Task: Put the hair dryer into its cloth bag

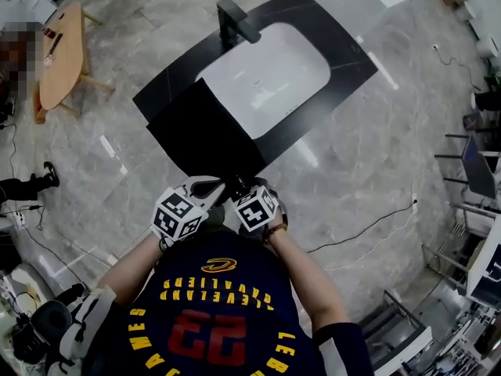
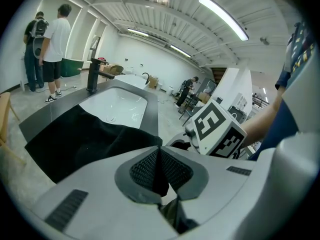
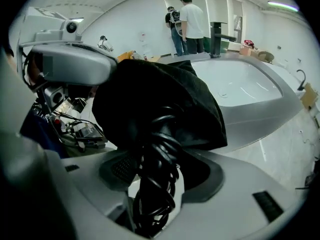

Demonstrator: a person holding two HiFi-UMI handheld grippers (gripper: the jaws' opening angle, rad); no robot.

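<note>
Dryer body: not visible in any view. In the right gripper view the bag (image 1: 207, 135) bulges full above the cord, so I judge the dryer is inside and the cord isn't in yet.

Head view: the black bag drapes off the near edge of the counter (image 1: 348, 61), in front of the sink (image 1: 266, 77). Its near end meets both grippers. Left gripper (image 1: 210, 193) and right gripper (image 1: 244, 190) sit side by side just ahead of the person's chest.

Left gripper view: jaws clenched on a thin fold of bag cloth, pinched right at the pads (image 2: 145, 169). The rest of the bag runs away over the counter toward the sink. The right gripper's marker cube is just beside it, on the right.

Right gripper view: jaws grasp the coiled black cord (image 3: 157, 184). The bundle fills the gap and loops spill out below the pads. The bag sits directly above, rounded.

Risks:
- Coil looks loose. If the right grip catches only some turns, the rest unravels and hangs outside the bag.
- Left pinch is a thin fold. A hard push on the cord could pull the cloth free, and the mouth would collapse.
- Can't make out the mouth opening, so the cord may get shoved against cloth rather than into it.
- Bag lies partly on the counter edge. Pulling the near end could drag it off, with the dryer's weight inside.
</note>
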